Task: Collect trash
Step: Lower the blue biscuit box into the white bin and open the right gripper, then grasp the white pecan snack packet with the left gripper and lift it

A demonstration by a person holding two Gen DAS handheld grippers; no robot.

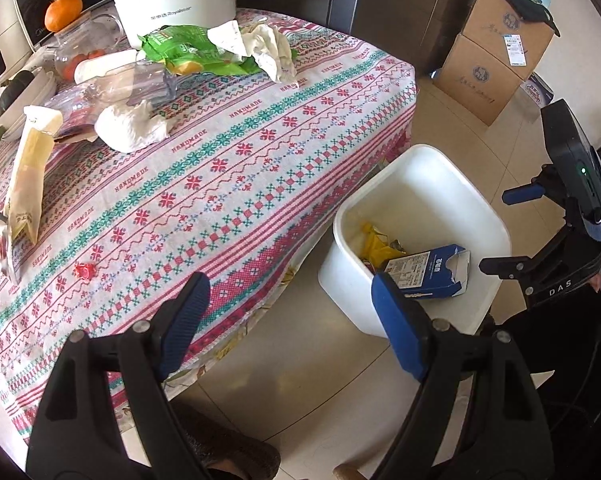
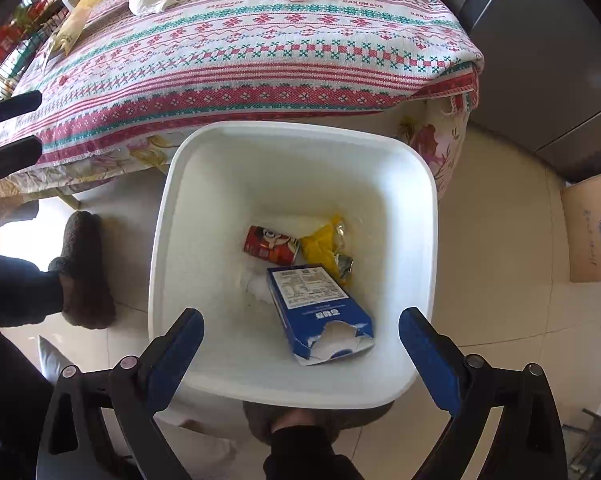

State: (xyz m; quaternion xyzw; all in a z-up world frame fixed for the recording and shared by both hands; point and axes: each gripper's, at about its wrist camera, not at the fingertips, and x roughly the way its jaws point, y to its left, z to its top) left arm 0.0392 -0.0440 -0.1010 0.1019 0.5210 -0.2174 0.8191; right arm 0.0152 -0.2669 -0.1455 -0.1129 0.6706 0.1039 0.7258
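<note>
A white electric pot (image 1: 172, 0) with a long handle stands at the desk's (image 1: 260, 140) twelve o'clock edge, on a patterned cloth (image 1: 228, 168) printed HANDMADE. At ten o'clock an orange (image 1: 63, 11) sits atop a glass jar (image 1: 82, 46). Two stacked cardboard boxes (image 1: 496, 52) stand on the tiled floor (image 1: 452, 140) at two o'clock, against a dark cabinet (image 1: 400, 4). In the right wrist view a brown slipper (image 2: 86, 270) rests on the floor at nine o'clock.
</note>
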